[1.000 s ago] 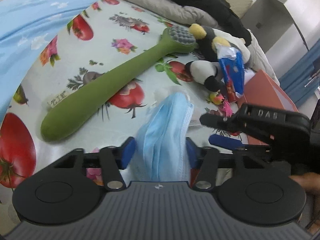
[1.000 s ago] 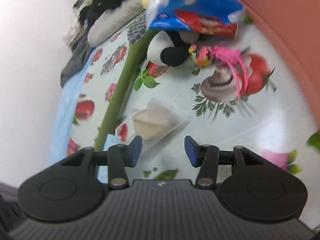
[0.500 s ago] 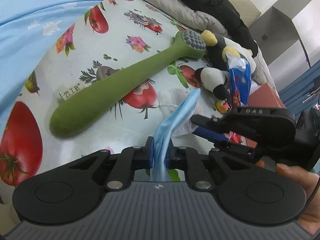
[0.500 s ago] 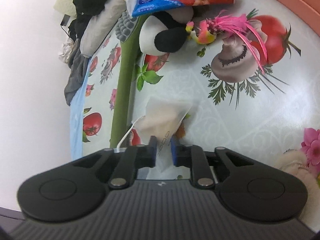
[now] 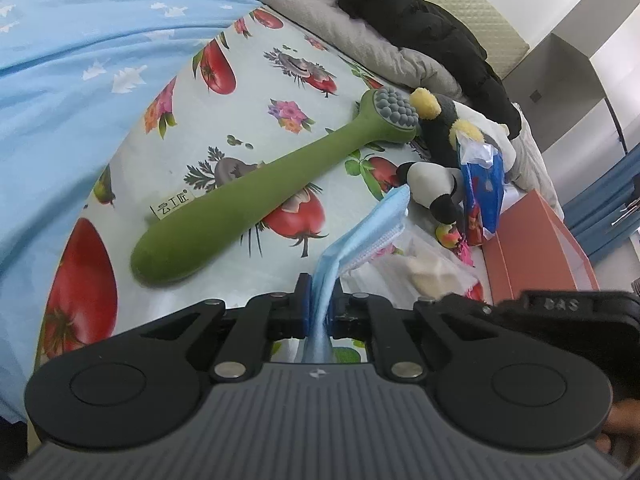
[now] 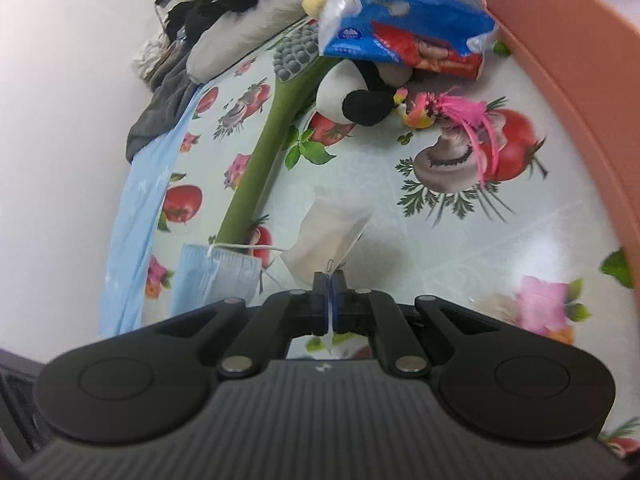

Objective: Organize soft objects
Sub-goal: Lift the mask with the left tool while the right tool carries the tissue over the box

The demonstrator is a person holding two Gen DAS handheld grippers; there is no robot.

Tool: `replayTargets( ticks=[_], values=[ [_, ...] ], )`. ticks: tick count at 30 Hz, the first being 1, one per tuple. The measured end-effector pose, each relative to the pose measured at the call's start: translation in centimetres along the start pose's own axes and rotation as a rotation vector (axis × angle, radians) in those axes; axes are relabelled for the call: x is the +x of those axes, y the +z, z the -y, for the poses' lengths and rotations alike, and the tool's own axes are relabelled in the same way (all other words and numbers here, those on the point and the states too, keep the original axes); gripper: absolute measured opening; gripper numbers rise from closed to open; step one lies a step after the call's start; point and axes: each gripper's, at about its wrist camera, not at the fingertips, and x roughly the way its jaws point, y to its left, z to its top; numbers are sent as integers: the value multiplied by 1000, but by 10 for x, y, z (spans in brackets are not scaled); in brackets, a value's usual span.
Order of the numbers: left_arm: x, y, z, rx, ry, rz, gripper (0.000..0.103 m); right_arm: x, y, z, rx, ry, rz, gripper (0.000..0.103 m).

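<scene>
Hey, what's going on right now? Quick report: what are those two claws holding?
Left claw shut on blue face mask. Right claw shut on clear packet. Both just clamped. Green massage stick, plush toy lie beyond, not blocking.

Tablecloth [image 5: 256,92]: pale ground printed with red tomatoes, grey-brown mushrooms, green leaves, pink flowers. Sheet [image 5: 80,52] beside it: light blue with small white shapes. Long-handled brush [image 5: 256,188]: olive green, head set with grey nubs. Face mask [image 5: 360,236]: light blue, white inner edge, white ear loop. Sachet [image 6: 332,232]: cream, in clear wrap. Plush toy [image 6: 356,92]: black and white with yellow tufts. Packet [image 6: 404,36]: blue, red and white. Feather toy [image 6: 452,114]: hot pink with yellow. Box [image 5: 536,256]: salmon orange. Gripper pads: blue on black bodies.
</scene>
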Motion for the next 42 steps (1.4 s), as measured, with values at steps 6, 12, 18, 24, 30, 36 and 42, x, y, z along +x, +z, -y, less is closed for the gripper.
replayTargets(
  ticks=[6,12,18,24,30,36,42],
  values=[
    [-14,-4,6,28,17,12,9,-26,-14,-4,-82,-26,11,5],
    [-25,-9,14,74,57,16,8,-50,-31,-6,-132,-22,-16,5],
    [-34,-20,22,90,53,9,8,-85,-40,-19,-160,43,-4,4],
    [-51,-24,33,93,29,14,8,-114,-39,-25,-186,41,49,4],
    [-75,-21,53,146,3,31,8,-139,-39,-20,-218,-28,130,4],
    [-100,-23,78,187,-31,53,8,-164,-47,-12,-239,-85,198,4],
    [-117,-33,106,223,-70,59,8,-191,-60,-11,-313,-161,281,4]
  ],
)
